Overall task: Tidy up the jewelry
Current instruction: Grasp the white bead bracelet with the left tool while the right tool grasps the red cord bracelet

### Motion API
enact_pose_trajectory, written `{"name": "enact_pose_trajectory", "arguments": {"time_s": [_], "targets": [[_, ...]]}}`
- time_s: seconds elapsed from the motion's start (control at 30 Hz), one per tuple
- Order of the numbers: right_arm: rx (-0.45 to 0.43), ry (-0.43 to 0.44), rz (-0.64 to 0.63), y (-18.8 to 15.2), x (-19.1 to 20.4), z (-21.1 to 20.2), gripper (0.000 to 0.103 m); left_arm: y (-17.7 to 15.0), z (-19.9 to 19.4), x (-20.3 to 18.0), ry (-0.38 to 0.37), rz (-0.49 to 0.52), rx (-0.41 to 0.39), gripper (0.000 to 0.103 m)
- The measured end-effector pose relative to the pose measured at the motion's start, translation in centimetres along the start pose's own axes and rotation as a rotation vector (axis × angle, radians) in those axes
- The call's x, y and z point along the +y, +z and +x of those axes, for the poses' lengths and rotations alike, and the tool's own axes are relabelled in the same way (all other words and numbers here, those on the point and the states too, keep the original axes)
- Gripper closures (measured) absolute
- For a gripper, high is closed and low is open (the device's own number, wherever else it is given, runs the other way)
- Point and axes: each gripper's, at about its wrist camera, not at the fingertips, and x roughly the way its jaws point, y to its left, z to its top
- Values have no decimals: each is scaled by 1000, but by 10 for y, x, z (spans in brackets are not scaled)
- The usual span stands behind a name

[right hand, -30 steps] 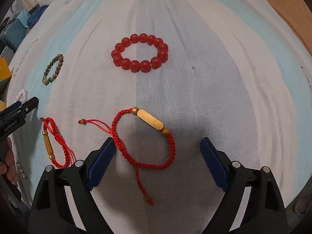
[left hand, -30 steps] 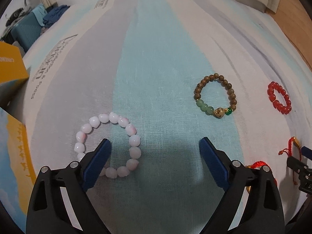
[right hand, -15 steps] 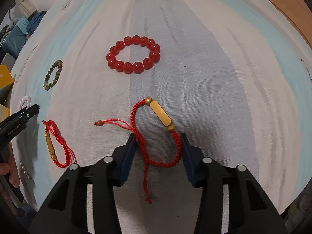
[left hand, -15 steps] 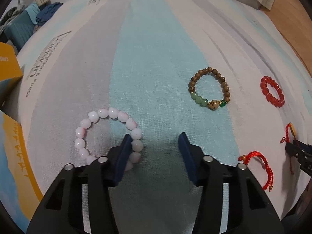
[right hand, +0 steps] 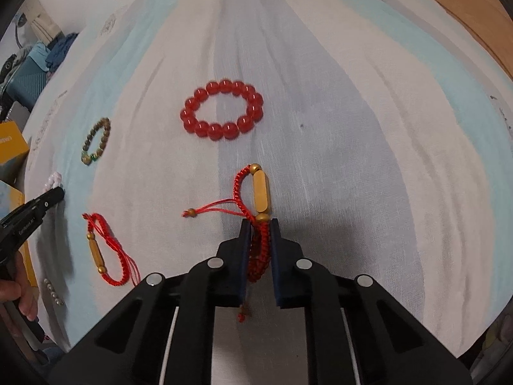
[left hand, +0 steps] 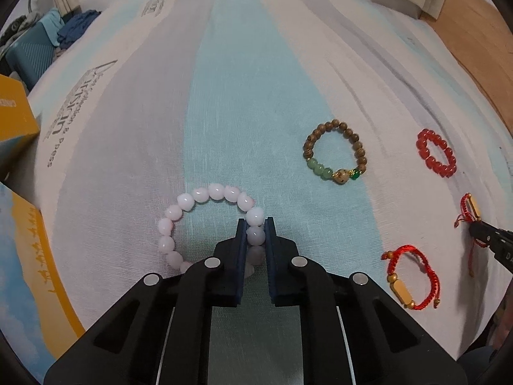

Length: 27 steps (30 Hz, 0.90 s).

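My left gripper (left hand: pixel 255 224) is shut on the right side of a pink bead bracelet (left hand: pixel 192 200) that lies on the striped cloth. My right gripper (right hand: pixel 259 224) is shut on the cord of a red braided bracelet with a gold tube bead (right hand: pixel 261 192). A brown and green bead bracelet (left hand: pixel 335 152) (right hand: pixel 96 141), a red bead bracelet (right hand: pixel 221 109) (left hand: pixel 436 154) and a second red cord bracelet (left hand: pixel 408 277) (right hand: pixel 102 250) lie loose on the cloth.
The striped cloth (left hand: pixel 224 96) covers a soft surface. A yellow box (left hand: pixel 12 122) and a blue and yellow box (left hand: pixel 29 272) stand at the left edge. A wooden surface (left hand: pixel 474 16) shows at the far right. The left gripper's tip (right hand: pixel 38 205) shows in the right view.
Both grippers went from wide open to shut. The left closed on the pink bracelet's beads, the right closed on the red cord bracelet and squeezed its loop narrow.
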Motion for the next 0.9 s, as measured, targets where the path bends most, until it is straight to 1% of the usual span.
{"name": "enact_pose_trajectory", "arguments": {"time_s": [0.23, 0.37, 0.43, 0.5, 0.9], "targets": [[-57, 24, 6, -1, 6, -11, 92, 3, -12, 2, -8, -16, -22, 93], [-81, 21, 6, 2, 9, -17, 92, 5, -18, 1, -14, -21, -36, 93], [-85, 19, 5, 1, 5, -22, 92, 5, -21, -2, -16, -17, -38, 93], [-88, 19, 5, 2, 9, -21, 92, 6, -23, -4, -13, -12, -42, 93], [-126, 10, -4, 4, 13, -38, 92, 8, -41, -2, -9, -17, -68, 93]]}}
